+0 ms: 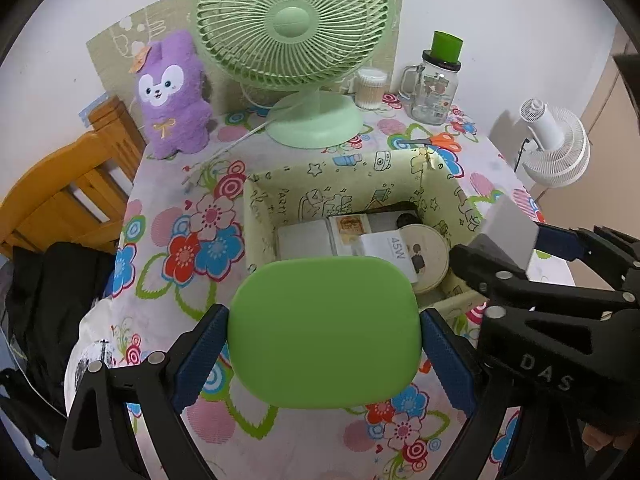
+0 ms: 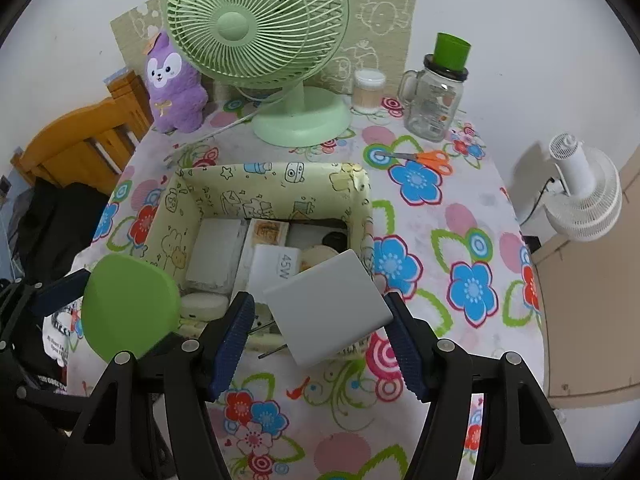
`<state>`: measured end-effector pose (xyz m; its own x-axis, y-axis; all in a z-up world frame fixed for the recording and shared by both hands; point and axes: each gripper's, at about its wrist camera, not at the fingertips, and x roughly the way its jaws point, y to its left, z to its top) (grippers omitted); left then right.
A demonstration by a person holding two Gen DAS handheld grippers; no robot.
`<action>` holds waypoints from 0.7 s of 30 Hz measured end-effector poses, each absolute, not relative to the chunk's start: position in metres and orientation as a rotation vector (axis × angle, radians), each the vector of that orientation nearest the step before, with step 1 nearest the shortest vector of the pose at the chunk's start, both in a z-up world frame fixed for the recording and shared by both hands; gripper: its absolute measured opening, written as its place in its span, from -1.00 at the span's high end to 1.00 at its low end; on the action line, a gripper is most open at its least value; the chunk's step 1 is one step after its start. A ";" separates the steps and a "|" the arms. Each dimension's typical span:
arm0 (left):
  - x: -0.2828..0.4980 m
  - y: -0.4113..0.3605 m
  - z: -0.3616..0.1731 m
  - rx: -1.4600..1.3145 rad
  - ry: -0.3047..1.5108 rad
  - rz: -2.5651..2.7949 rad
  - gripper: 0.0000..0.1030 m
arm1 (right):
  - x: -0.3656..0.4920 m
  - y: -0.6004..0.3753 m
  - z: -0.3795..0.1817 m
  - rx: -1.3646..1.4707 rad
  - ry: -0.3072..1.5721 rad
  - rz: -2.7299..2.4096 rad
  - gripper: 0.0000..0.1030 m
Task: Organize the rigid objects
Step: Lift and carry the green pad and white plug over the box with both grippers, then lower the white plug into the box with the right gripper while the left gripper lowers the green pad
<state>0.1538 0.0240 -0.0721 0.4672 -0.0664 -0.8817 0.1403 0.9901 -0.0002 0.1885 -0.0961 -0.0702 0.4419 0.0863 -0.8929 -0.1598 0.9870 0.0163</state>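
Both loads are in transit to the patterned storage box [image 2: 224,184] on the table [image 2: 460,208]: left gripper [image 1: 324,336] fingers pinch a green rounded case [image 1: 324,332], right gripper [image 2: 320,344] fingers pinch a grey flat block [image 2: 328,308] over the box's near edge; lowering and release evidently follow.

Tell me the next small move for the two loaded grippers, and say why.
Probably carry the right hand-held gripper a little forward and lower its grey flat box into the patterned storage box. The grey box already overlaps the near rim, while the left hand-held gripper holds the green case short of it.
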 end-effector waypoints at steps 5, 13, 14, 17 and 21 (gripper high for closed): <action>0.164 0.018 -0.075 0.072 1.085 -0.129 -0.85 | 0.202 -0.095 -0.074 -0.077 1.110 0.168 -0.33; 0.184 0.017 -0.081 0.069 1.099 -0.117 -0.85 | 0.223 -0.093 -0.082 -0.081 1.123 0.185 -0.33; 0.186 0.018 -0.082 0.068 1.101 -0.115 -0.85 | 0.226 -0.092 -0.084 -0.081 1.125 0.188 -0.33; 0.193 0.020 -0.086 0.062 1.113 -0.110 -0.85 | 0.234 -0.090 -0.088 -0.081 1.132 0.194 -0.33; 0.202 0.022 -0.092 0.051 1.131 -0.107 -0.85 | 0.245 -0.086 -0.096 -0.083 1.146 0.203 -0.33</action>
